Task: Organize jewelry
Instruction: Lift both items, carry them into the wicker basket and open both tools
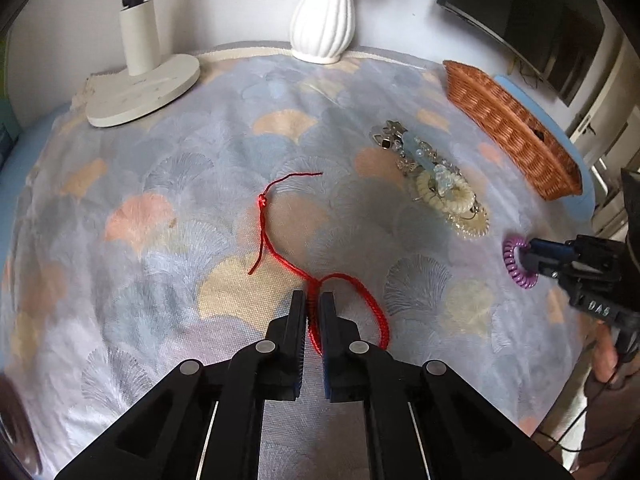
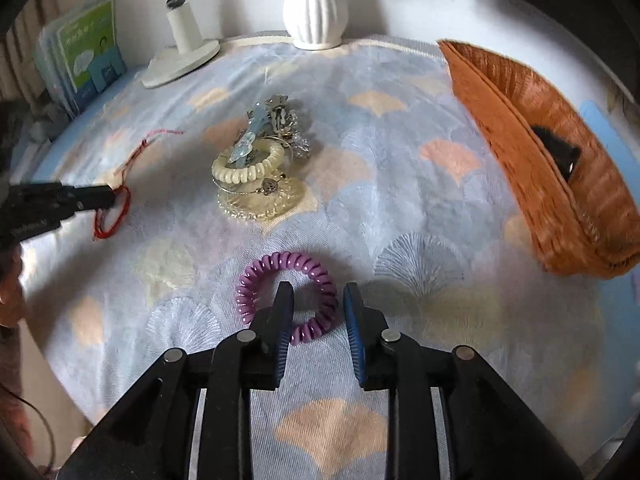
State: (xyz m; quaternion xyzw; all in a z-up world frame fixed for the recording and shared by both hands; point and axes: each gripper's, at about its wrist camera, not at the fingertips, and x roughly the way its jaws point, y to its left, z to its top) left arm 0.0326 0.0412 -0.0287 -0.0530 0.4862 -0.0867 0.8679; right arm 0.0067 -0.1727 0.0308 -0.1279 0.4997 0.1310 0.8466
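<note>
A red cord bracelet [image 1: 262, 200] lies on the fan-patterned cloth [image 1: 160, 184], its loop end pinched between the fingers of my left gripper [image 1: 313, 300], which is shut on it. In the right wrist view that left gripper [image 2: 114, 200] shows at the left edge with the red cord [image 2: 120, 216] hanging from its tip. A purple spiral hair tie [image 2: 280, 262] lies flat on the cloth. My right gripper [image 2: 318, 292] stands open over it, one finger inside the ring and one outside, the pads not pressing. The left wrist view shows the right gripper [image 1: 528, 256] at the purple tie [image 1: 510, 256].
A pile of jewellery and pale spiral ties [image 2: 256, 172] sits mid-table. A wicker basket [image 2: 520, 120] holding a dark item [image 2: 556, 148] stands at the right. A white lamp base [image 2: 180, 60], a white vase [image 2: 316, 4] and books [image 2: 84, 52] line the back.
</note>
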